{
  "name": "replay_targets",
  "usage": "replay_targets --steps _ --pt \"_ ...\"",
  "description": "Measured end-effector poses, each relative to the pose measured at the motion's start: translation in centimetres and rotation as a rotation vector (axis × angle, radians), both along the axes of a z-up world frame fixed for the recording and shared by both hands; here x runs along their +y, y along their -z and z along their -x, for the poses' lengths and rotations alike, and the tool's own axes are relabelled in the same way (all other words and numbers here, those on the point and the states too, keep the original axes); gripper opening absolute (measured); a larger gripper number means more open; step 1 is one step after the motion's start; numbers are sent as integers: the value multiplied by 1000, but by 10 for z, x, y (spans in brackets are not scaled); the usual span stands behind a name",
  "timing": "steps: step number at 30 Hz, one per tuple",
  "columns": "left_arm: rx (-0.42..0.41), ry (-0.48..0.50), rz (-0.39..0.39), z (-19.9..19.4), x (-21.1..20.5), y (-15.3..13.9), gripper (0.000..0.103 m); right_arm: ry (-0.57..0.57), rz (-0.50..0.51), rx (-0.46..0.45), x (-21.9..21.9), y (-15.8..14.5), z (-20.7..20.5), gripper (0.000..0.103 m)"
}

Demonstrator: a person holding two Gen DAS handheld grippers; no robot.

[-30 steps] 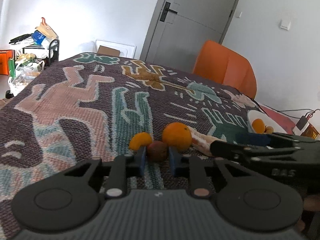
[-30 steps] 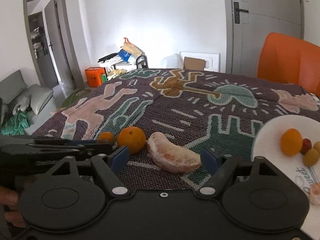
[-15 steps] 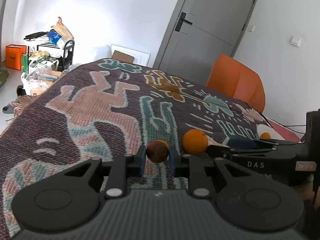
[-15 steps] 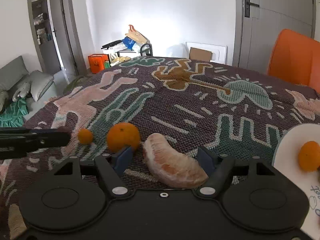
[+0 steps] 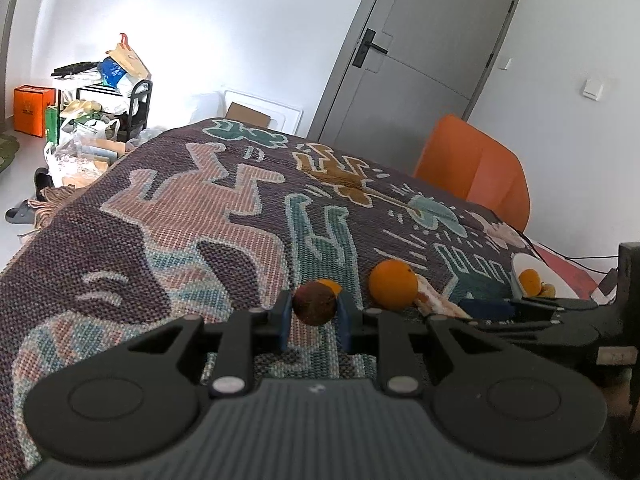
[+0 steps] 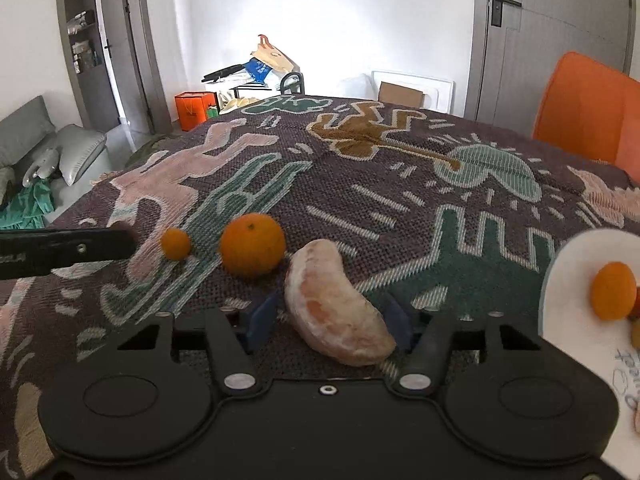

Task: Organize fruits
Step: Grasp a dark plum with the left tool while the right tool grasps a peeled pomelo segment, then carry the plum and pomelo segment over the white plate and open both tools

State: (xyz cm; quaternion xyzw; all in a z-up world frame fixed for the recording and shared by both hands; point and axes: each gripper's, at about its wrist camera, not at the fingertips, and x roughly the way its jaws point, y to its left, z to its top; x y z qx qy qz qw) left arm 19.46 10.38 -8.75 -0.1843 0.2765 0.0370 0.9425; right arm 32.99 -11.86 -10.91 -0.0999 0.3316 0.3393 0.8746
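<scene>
My right gripper point(image 6: 328, 320) has just been closing its jaws around the pomelo segment point(image 6: 336, 304), which lies on the patterned cloth point(image 6: 360, 200), though I cannot tell if the pads touch it. My left gripper point(image 5: 314, 314) pinches a dark round fruit point(image 5: 314, 304). Beyond sit the orange point(image 6: 252, 246) and small tangerine point(image 6: 175, 243); the plate point(image 6: 576, 328) holds more fruit.

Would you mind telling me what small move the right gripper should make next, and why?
Probably finish closing: the right gripper has just been closing, its jaws straddle the pomelo segment on the blanket, and the pads seem not yet pressed on it.
</scene>
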Motion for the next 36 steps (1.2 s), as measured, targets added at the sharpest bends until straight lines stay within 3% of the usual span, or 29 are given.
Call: replay_targets --steps 7,18,22,36 --pt "-2 6 1 2 -1 1 22 -32 -14 24 -2 -3 15 56" --pt "-3 10 3 3 -3 0 22 -29 -8 -20 7 2 10 56" --pt "-1 14 -1 3 -6 0 22 -10 -7 -36 4 2 12 40" --pt "-26 57 -16 4 -24 -11 22 34 -116 -50 -25 -23 29 37"
